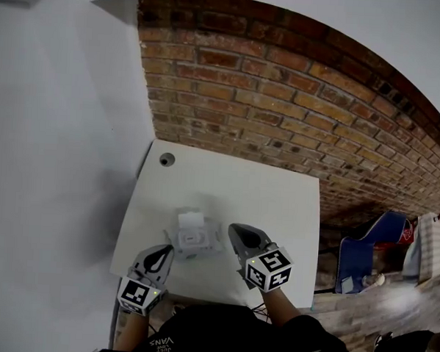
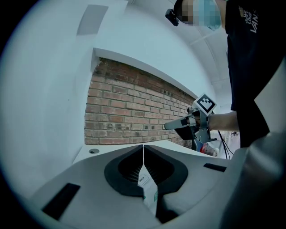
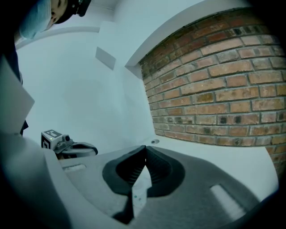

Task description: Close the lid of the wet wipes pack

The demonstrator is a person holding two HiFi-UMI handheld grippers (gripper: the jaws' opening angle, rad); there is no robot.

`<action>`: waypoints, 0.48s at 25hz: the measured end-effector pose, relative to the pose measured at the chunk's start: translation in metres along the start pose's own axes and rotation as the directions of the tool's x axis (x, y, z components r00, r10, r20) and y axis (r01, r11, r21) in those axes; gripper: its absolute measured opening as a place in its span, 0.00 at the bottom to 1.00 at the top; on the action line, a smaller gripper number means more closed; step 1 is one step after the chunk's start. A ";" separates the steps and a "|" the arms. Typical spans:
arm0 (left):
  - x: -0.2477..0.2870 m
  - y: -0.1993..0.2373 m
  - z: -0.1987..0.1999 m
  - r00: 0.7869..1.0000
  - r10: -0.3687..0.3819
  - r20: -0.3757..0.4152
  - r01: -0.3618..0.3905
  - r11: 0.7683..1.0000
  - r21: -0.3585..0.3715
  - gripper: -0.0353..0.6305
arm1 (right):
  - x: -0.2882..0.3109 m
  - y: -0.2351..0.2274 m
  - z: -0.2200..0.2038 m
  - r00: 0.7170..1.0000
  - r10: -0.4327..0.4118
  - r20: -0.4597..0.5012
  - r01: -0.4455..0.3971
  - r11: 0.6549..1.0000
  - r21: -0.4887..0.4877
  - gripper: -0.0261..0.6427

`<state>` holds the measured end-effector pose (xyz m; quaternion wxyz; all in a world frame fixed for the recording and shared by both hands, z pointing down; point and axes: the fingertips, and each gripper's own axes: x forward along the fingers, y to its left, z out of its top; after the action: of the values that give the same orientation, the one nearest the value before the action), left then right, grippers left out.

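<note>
The white wet wipes pack [image 1: 196, 240] lies on the white table [image 1: 277, 211], its lid [image 1: 191, 221] standing open at the far side. My left gripper [image 1: 166, 251] is at the pack's near left corner. In the left gripper view the jaws are shut [image 2: 143, 147] with the pack's edge [image 2: 149, 190], marked OPEN, pinched between them. My right gripper [image 1: 233, 230] is at the pack's right end. Its jaws are shut [image 3: 145, 150] on a white end flap of the pack [image 3: 140, 188]. Each gripper shows in the other's view: the right gripper [image 2: 178, 124] and the left gripper [image 3: 82, 150].
A round cable hole [image 1: 166, 159] sits in the table's far left corner. A brick wall [image 1: 283, 101] runs behind the table and a white wall [image 1: 59, 163] stands to its left. A blue folding chair [image 1: 367, 253] and bags stand on the floor at the right.
</note>
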<state>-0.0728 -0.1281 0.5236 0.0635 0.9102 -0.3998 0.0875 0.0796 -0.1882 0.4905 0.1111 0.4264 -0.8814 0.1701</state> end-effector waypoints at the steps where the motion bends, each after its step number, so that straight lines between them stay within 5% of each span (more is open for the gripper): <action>1: 0.004 0.000 -0.004 1.000 -0.002 -0.007 0.002 1.000 -0.001 0.06 | 0.004 -0.002 -0.002 1.000 0.006 -0.007 -0.006 1.000 -0.001 0.03; 12: 0.031 0.014 -0.040 0.996 0.041 -0.084 -0.049 0.994 -0.094 0.06 | 0.044 -0.024 -0.020 0.994 0.057 -0.091 -0.061 0.998 -0.033 0.03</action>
<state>-0.0669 -0.1523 0.5703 0.1217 0.8925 -0.4209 0.1068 0.0730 -0.2260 0.5284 0.1530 0.3901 -0.8907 0.1765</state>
